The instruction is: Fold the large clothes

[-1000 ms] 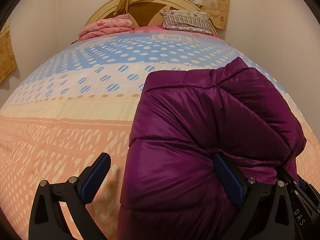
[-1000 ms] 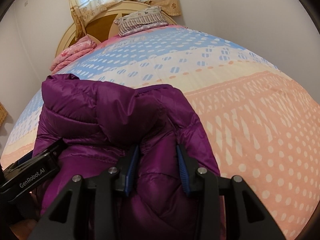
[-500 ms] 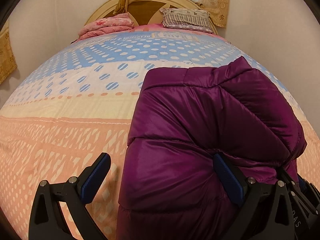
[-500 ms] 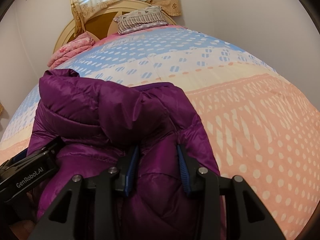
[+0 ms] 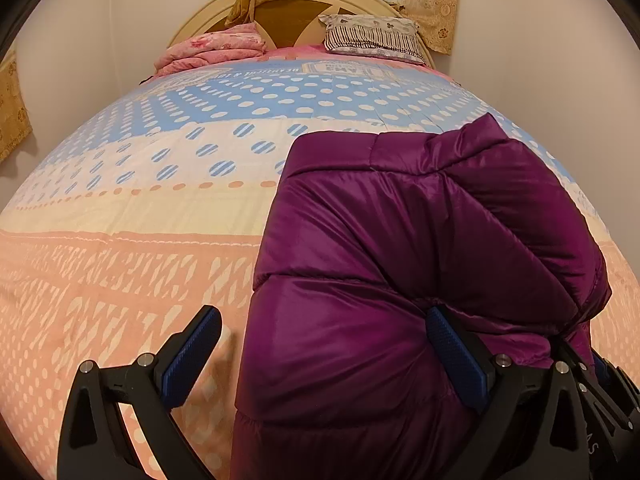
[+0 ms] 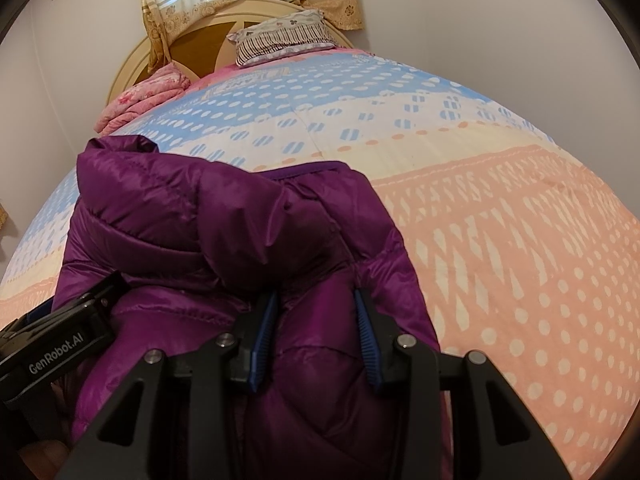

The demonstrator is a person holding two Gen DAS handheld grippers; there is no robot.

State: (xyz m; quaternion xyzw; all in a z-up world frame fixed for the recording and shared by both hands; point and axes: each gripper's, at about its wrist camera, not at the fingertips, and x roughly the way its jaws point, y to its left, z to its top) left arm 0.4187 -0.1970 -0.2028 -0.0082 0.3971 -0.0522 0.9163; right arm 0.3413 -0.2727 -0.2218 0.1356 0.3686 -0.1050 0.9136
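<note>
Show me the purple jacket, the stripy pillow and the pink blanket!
purple jacket [image 5: 400, 280]: left wrist view, puffy middle panel.
stripy pillow [image 5: 372, 36]: left wrist view, its front face.
pink blanket [image 5: 216, 50]: left wrist view, top fold.

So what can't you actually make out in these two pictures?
- Left wrist view: the purple jacket's near end, cut off by the bottom edge.
- Right wrist view: the fold between the right gripper pads; the jacket bulges over it.
- Both views: the bedspread under the jacket.
- Pillow print: too small.
</note>
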